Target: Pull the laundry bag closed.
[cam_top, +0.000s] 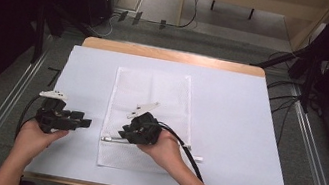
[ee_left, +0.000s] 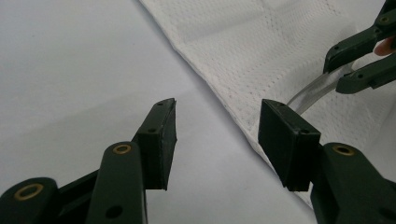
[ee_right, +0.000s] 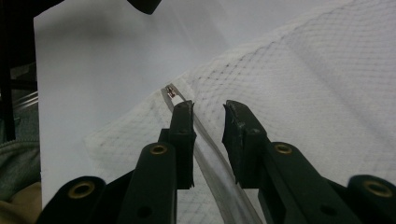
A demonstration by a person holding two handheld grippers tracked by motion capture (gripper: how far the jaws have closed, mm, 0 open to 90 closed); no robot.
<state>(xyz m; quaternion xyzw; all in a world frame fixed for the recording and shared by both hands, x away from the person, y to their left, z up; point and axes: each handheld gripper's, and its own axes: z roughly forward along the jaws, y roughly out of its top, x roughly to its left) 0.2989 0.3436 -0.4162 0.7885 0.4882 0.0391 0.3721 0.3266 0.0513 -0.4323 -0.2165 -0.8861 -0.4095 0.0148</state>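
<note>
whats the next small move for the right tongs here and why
Probably close the right tongs the rest of the way on the clear strip. It runs between the jaws along the white mesh bag, up to the small zipper pull, and the pads do not visibly press it yet. The left tongs wait open beside the bag's edge.

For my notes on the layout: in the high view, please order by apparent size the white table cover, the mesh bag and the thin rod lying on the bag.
1. white table cover
2. mesh bag
3. thin rod, clearly smallest
</note>
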